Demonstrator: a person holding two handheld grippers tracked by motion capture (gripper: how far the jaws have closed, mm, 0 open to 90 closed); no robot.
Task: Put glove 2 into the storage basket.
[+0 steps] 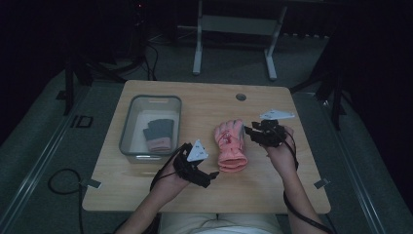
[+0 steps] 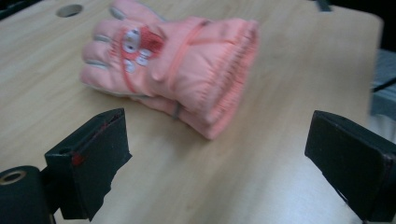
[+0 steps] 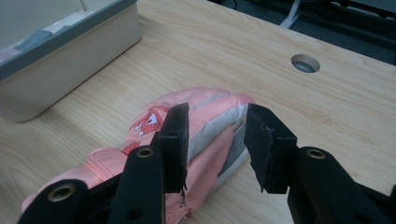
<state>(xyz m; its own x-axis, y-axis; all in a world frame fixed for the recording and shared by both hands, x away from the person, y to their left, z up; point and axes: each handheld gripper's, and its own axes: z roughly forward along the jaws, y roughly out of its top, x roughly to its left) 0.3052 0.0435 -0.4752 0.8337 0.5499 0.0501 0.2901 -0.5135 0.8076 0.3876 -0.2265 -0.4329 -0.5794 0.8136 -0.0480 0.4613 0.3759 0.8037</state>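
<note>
1. The pink glove [image 1: 231,144] lies flat on the wooden table [image 1: 272,185], just right of the grey bin [image 1: 127,130] at the left of the table. Its fingers point toward the far edge and its ribbed cuff toward the person.
2. A second glove [image 1: 159,134], dark with a pink cuff, already lies inside the bin, so the work in hand looks like putting the pink glove in beside it.
3. The right gripper [image 3: 215,140] stands at the glove's finger end. Its jaws are partly spread and straddle the outer fingers; the frames do not show the pads pressing on the fabric.
4. The left gripper [image 2: 219,154] hangs near the cuff end with its jaws spread wide and nothing between them; the glove lies just beyond them, apart from both pads.
5. The step in hand is judged to be the approach to a grasp: neither claw has the glove yet.
6. The next move likely calls for the right jaws to close firmly on the padded fingers, or the left to advance onto the cuff, before any lift.
7. The carry would then go left over the bin's near wall; a thin pinch on the soft padding could slip.
</note>
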